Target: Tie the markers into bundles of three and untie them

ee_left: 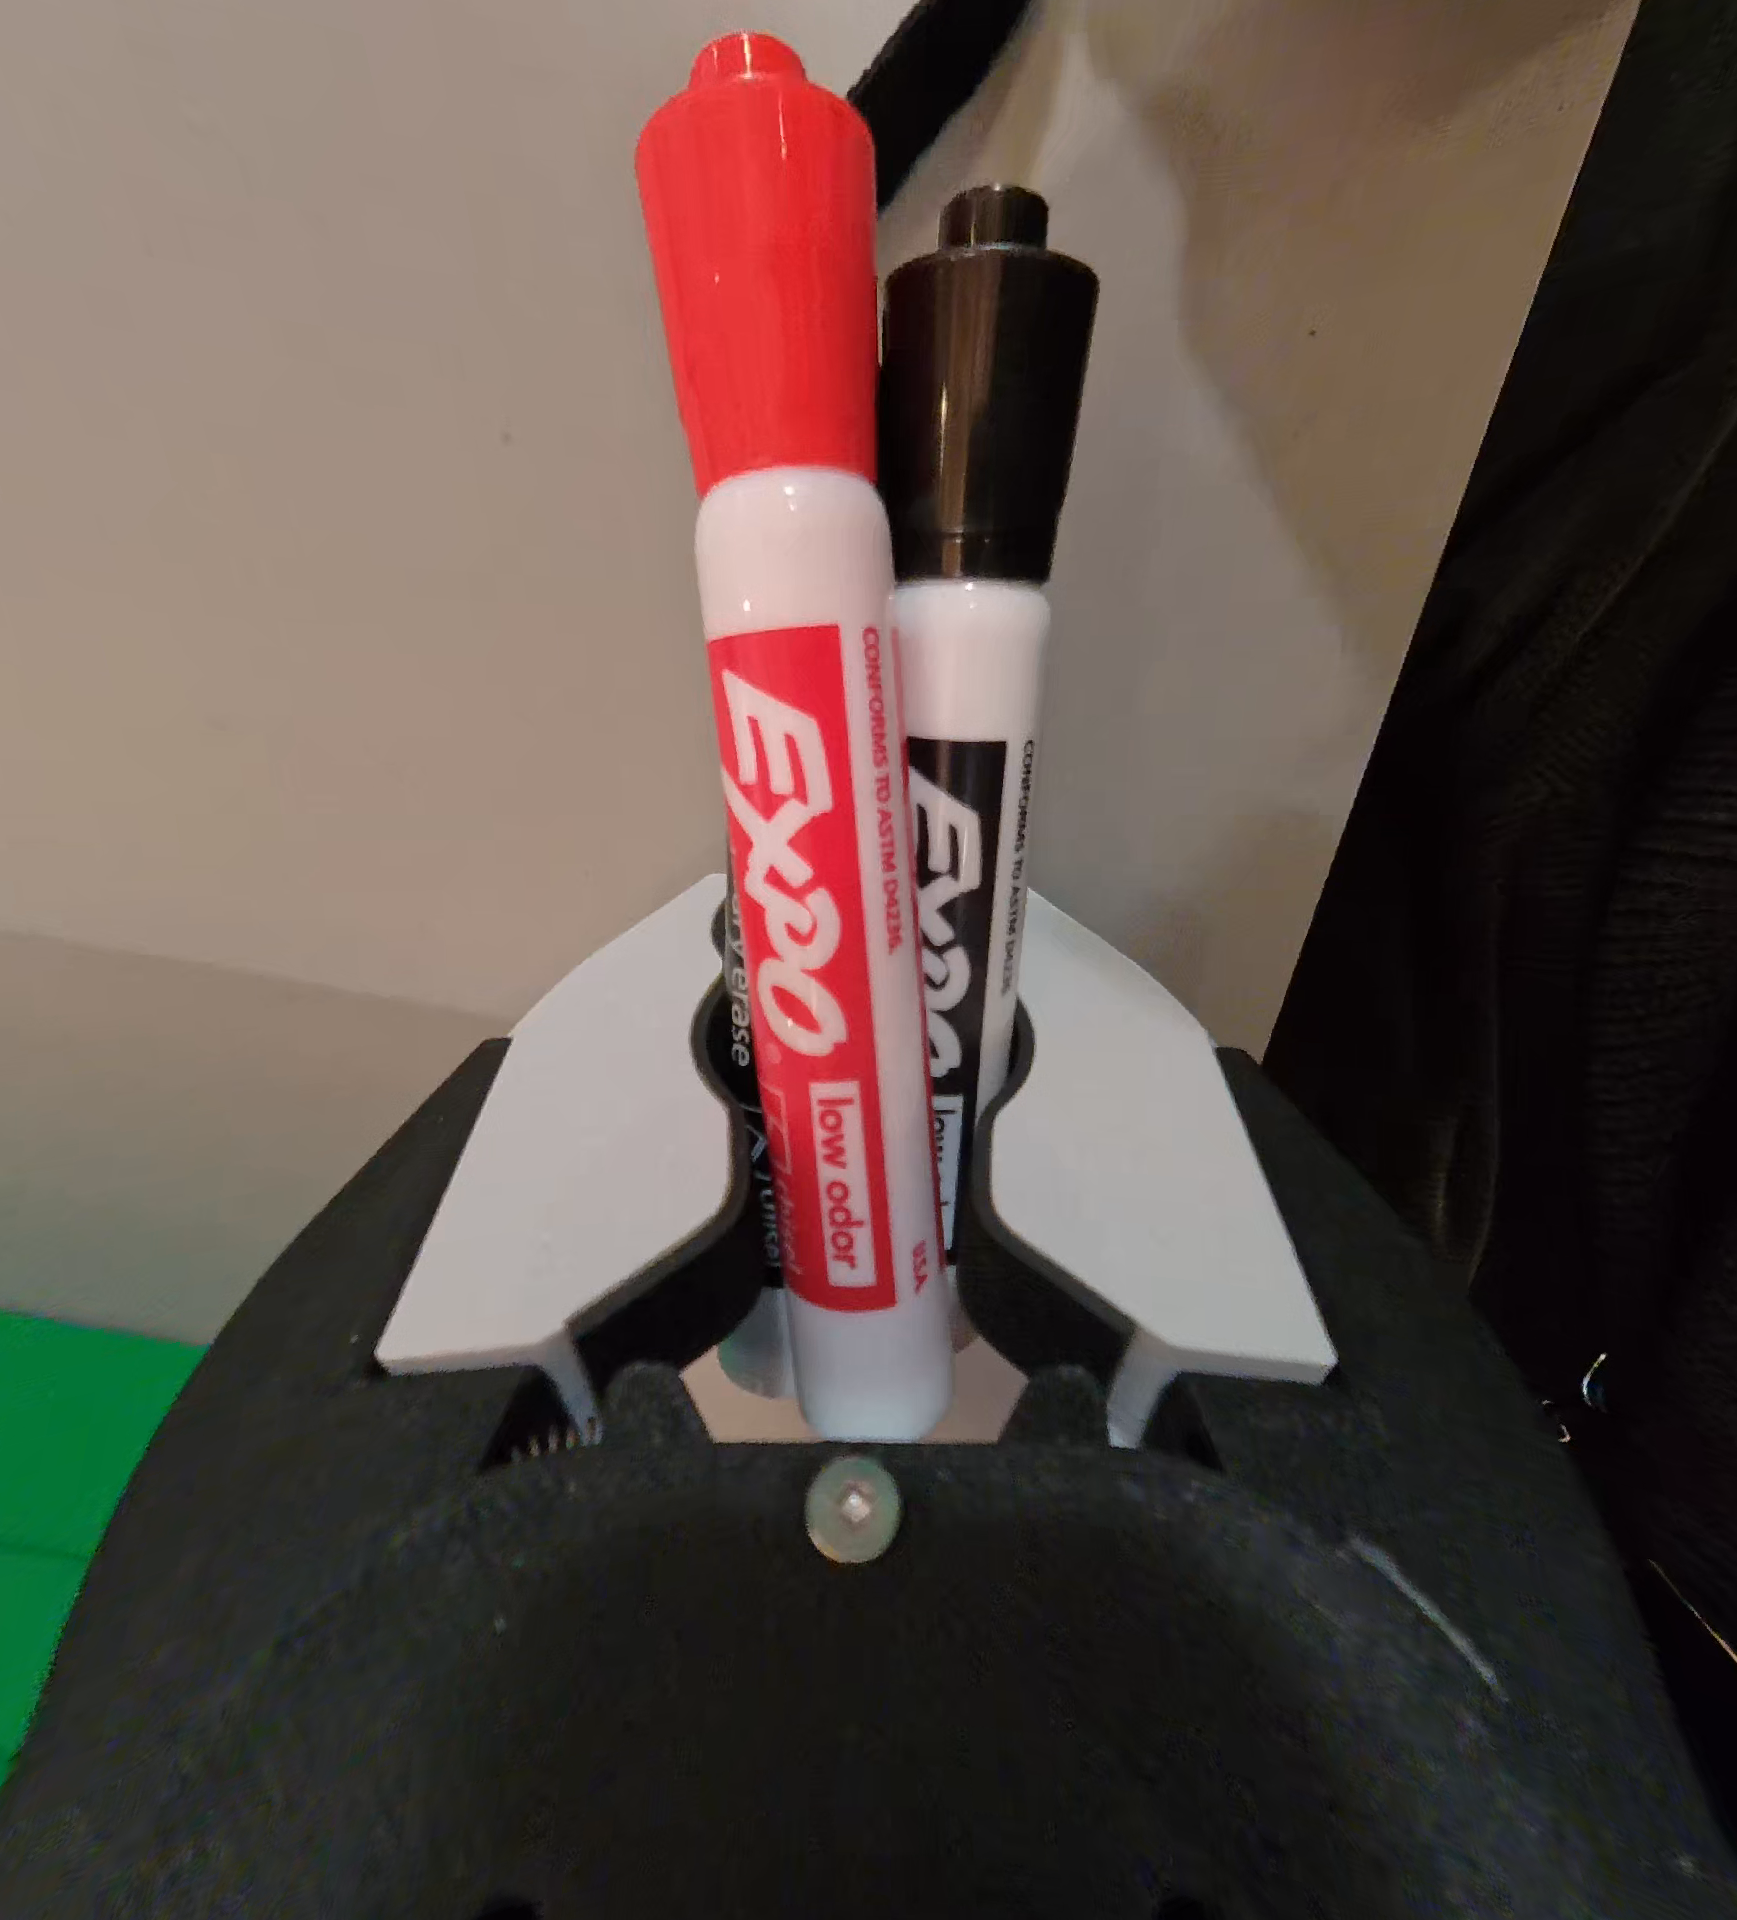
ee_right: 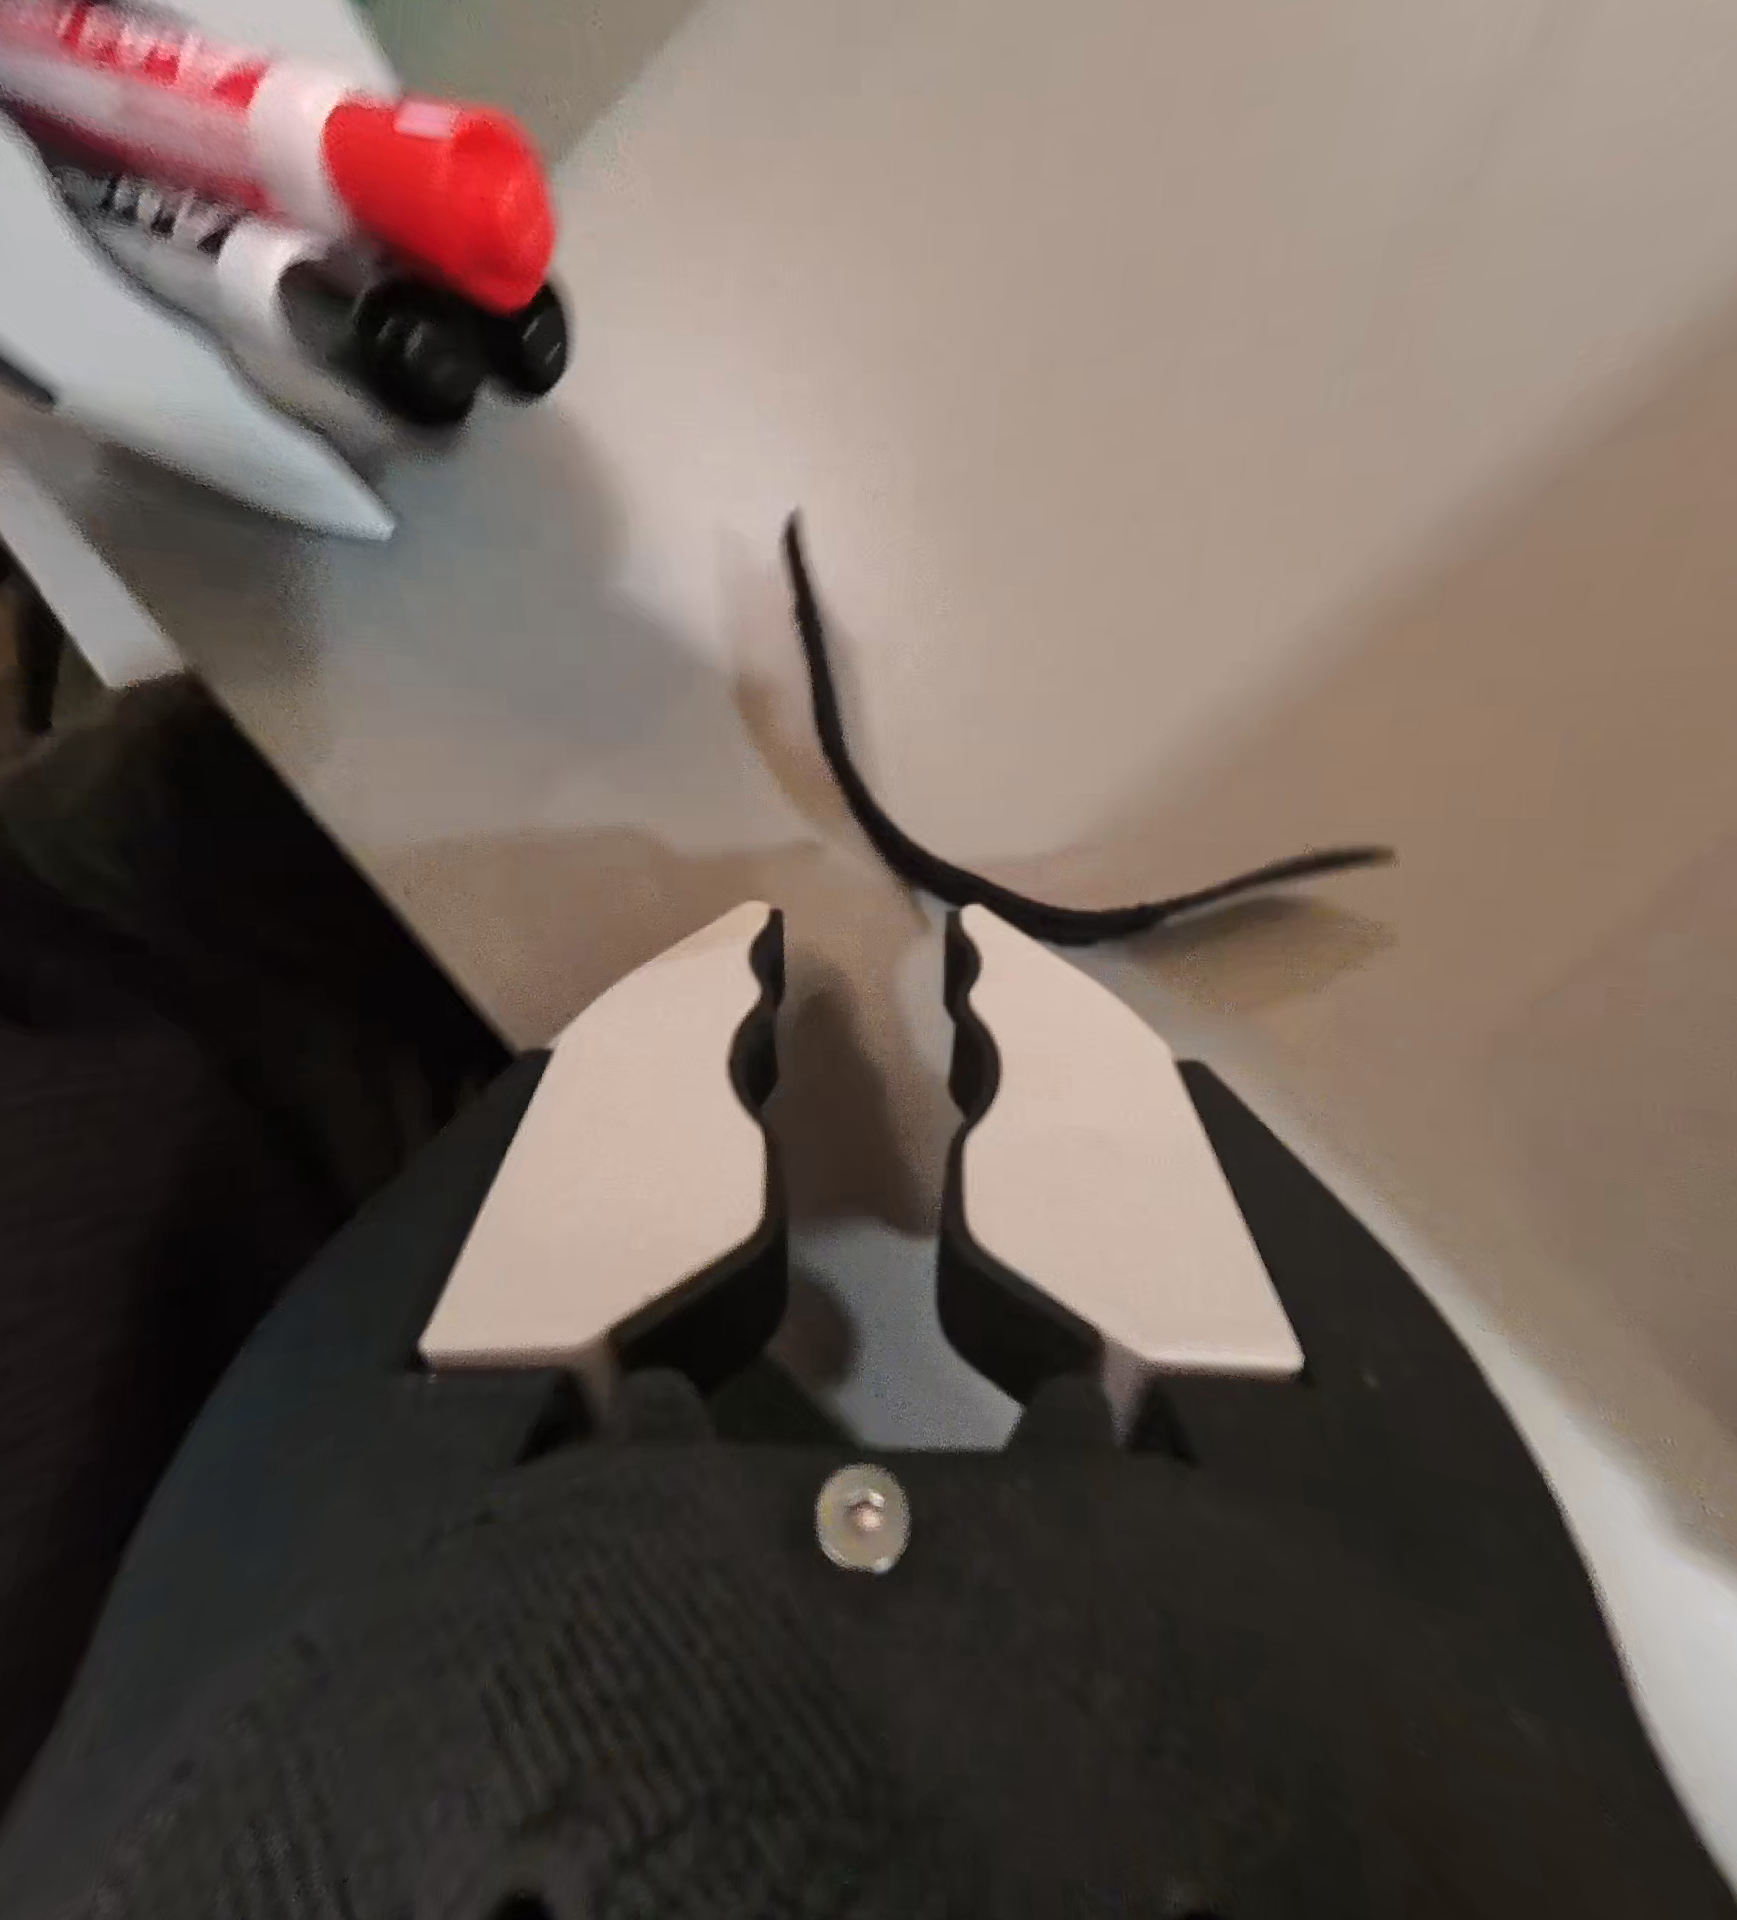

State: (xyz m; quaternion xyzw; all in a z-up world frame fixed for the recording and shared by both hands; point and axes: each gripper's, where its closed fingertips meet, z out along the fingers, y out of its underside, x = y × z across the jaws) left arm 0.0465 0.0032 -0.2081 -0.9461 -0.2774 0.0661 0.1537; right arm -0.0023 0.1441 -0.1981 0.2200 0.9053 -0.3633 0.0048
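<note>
My left gripper is shut on a bundle of dry-erase markers that point forward along its fingers. A red-capped marker lies on top, a black-capped marker sits to its right, and part of another black-labelled marker shows beneath the red one. The right wrist view shows the same bundle at the top left, blurred: the red cap above black caps, between the left gripper's white fingers. My right gripper is open a little and empty, over a white surface.
A thin black strap curves across the pale surface just beyond the right gripper's tips. Dark fabric fills the right side of the left wrist view and the lower left of the right wrist view. A green patch lies at lower left. The tips of one gripper are about 15 centimeters away from the tips of the other.
</note>
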